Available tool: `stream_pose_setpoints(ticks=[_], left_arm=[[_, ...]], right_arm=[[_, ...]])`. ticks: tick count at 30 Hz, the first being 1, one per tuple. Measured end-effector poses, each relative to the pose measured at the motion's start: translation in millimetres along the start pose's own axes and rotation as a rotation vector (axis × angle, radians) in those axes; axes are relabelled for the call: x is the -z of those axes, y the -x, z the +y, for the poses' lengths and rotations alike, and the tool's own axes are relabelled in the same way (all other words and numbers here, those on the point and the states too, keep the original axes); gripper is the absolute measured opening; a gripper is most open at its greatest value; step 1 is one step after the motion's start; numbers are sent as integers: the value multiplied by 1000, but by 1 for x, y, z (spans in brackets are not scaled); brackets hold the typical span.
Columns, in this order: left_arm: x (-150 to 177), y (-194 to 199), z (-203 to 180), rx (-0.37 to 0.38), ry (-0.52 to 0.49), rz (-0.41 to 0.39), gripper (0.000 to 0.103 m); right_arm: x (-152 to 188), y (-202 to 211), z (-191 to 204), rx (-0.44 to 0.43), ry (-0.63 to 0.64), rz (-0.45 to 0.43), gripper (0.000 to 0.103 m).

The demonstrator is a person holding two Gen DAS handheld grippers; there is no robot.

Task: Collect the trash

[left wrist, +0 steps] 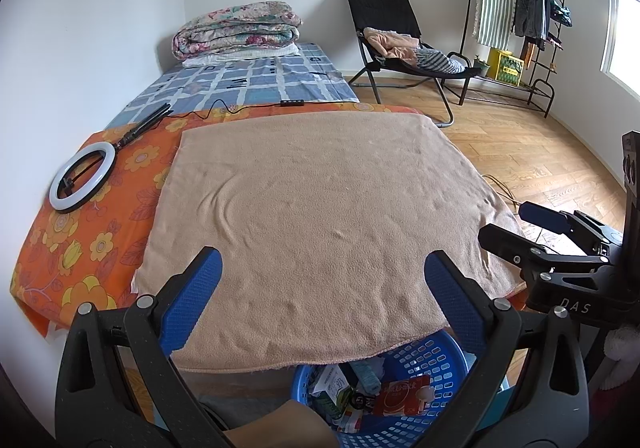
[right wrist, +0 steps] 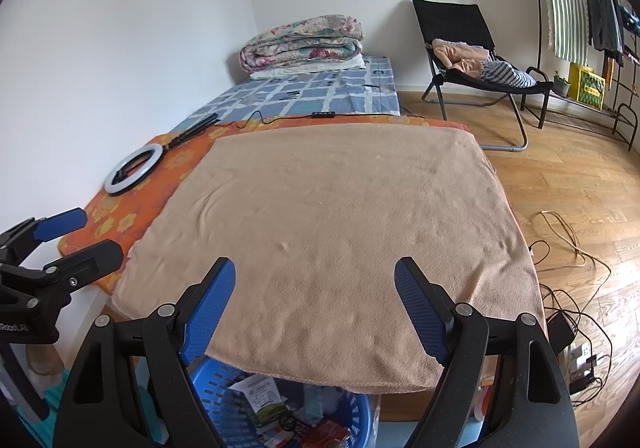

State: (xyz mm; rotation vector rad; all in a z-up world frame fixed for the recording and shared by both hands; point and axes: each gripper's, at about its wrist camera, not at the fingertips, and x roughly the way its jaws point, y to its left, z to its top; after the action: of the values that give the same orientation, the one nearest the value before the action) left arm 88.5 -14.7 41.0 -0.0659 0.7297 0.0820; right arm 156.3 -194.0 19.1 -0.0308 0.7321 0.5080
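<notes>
Fingers (left wrist: pixel 198 296): both pairs spread apart, empty, above blanket (left wrist: pixel 320 216). Basket (left wrist: pixel 432 354) holds trash; advice: scan blanket before finishing.

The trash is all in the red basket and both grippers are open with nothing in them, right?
Not quite: the basket is blue, as the left wrist view shows. The trash is in it, and the left gripper and right gripper are open with nothing in them.
</notes>
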Motion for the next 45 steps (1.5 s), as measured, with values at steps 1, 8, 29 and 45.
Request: stream_pose_setpoints(ticks=[1,8,29,45], left_arm=[[0,0,1,2,1,1,103],[0,-1,1,3,3,1,103],[9,-2,-5,-1,3,11,103],[9,0,-5,-3,-6,-3,103]], right_arm=[[0,0,0,1,0,-1,82],[1,0,0,1,-4,1,82],[2,1,0,-5,-21,2,82],[3,1,1,-3,-20,2,82]])
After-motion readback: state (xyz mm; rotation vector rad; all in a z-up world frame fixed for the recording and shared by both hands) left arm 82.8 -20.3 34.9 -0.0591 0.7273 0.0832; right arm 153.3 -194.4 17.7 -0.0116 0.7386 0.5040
